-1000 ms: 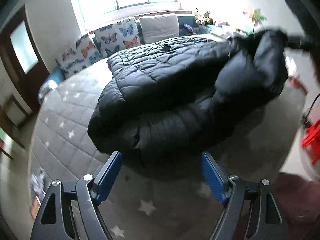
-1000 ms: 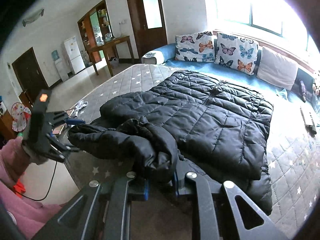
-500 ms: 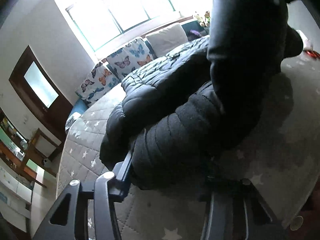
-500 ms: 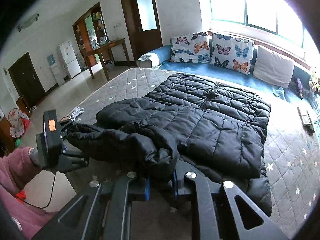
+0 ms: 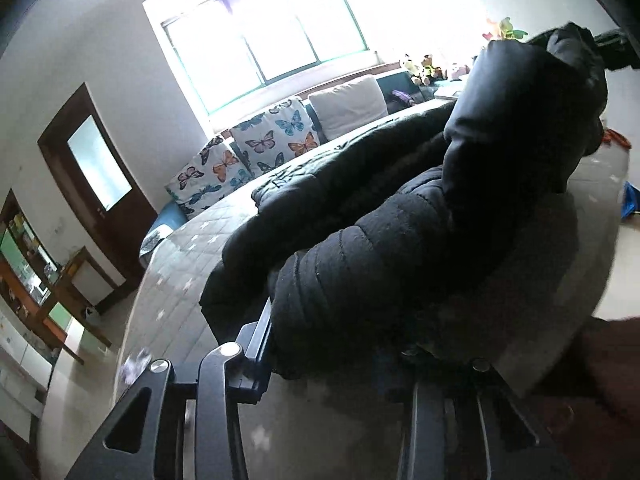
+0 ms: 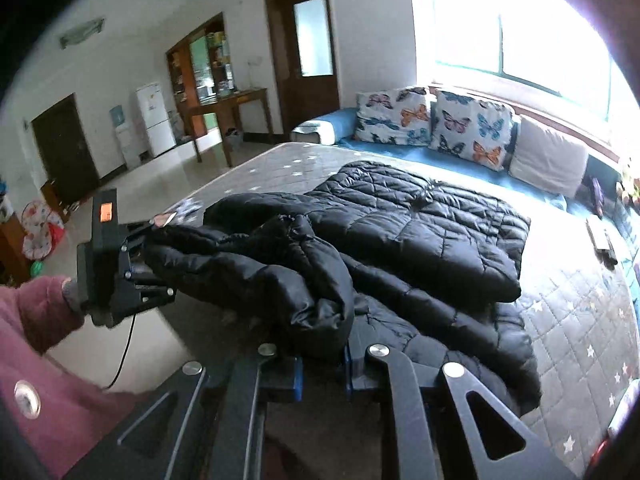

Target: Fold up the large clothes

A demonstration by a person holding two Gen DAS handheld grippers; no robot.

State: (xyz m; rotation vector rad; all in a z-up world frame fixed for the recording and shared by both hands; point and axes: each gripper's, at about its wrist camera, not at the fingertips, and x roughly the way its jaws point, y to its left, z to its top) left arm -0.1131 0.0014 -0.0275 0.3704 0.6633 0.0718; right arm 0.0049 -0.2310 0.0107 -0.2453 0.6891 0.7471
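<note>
Black puffer jacket point(image 6: 420, 232) pinched by both tongs.

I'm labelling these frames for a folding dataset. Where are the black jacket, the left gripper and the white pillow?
Black jacket point(image 6: 432, 216): right wrist view, on the flat quilted body.
Left gripper point(image 6: 160, 258): right wrist view, between its fingertips, at the jacket's edge.
White pillow point(image 6: 550, 160): right wrist view, on its front face.
</note>
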